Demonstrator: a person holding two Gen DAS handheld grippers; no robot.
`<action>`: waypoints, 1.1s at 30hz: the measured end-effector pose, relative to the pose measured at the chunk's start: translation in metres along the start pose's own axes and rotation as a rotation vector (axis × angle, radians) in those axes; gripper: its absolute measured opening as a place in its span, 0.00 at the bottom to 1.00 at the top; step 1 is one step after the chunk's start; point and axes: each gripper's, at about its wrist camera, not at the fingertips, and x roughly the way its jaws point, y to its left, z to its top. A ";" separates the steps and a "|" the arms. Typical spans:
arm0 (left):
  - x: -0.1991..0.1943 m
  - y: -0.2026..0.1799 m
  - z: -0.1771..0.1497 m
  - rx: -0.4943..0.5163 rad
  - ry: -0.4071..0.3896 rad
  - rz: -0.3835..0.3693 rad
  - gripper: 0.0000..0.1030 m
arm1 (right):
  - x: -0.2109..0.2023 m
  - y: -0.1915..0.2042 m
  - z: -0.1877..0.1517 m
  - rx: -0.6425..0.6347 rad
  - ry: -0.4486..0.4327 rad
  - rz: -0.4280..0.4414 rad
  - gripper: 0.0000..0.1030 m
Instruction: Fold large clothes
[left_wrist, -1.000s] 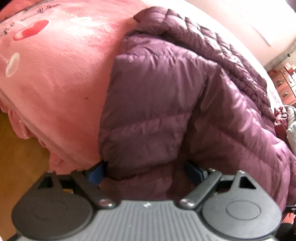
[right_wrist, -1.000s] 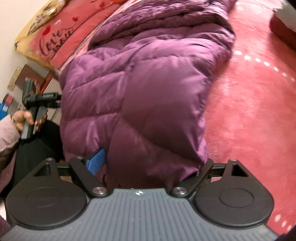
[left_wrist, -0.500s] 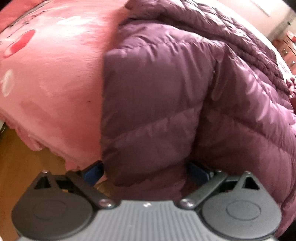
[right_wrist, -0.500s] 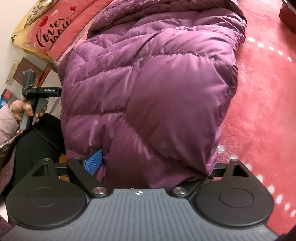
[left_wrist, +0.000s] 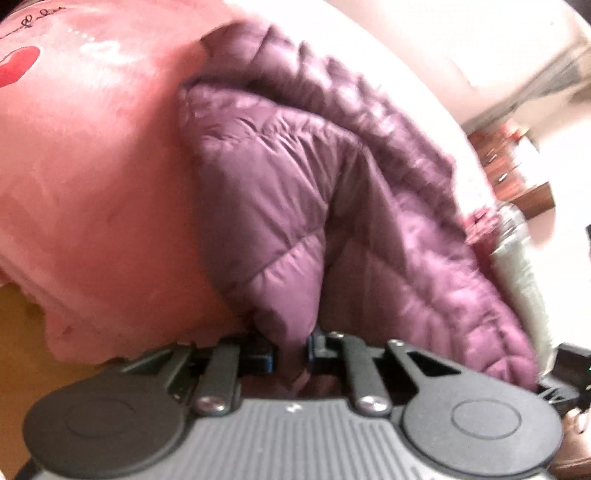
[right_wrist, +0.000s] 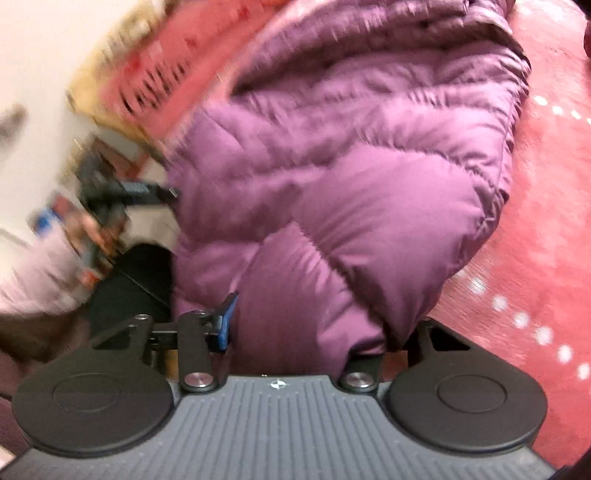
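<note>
A large purple quilted down jacket (left_wrist: 280, 206) lies on a bed covered by a pink fleece blanket (left_wrist: 92, 184). My left gripper (left_wrist: 290, 350) is shut on the jacket's lower edge, its blue pads pinching the fabric near the bed's edge. In the right wrist view the jacket (right_wrist: 351, 184) fills the middle, bunched and lifted. My right gripper (right_wrist: 306, 332) has closed in on another part of the hem; the left blue pad (right_wrist: 225, 321) shows, the right one is hidden under fabric. The left gripper (right_wrist: 122, 192) and the hand holding it show at the left, blurred.
The red bed cover (right_wrist: 546, 221) with white dots spreads to the right of the jacket. A wooden floor (left_wrist: 22, 332) lies below the bed edge. A wooden dresser (left_wrist: 513, 166) stands at the far right. A printed pillow (right_wrist: 147, 77) sits at the head of the bed.
Both grippers have closed from wide open onto the jacket's hem. The jacket has bunched up and lifted; both views are motion-blurred.
</note>
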 end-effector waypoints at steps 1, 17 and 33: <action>-0.007 -0.001 0.005 -0.012 -0.020 -0.032 0.11 | -0.007 0.001 0.002 0.019 -0.043 0.041 0.58; 0.008 0.000 0.148 -0.319 -0.522 -0.301 0.11 | -0.037 -0.086 0.129 0.592 -0.756 0.363 0.65; 0.002 -0.040 0.142 0.095 -0.740 -0.131 0.18 | -0.008 -0.152 0.204 0.927 -0.892 0.366 1.00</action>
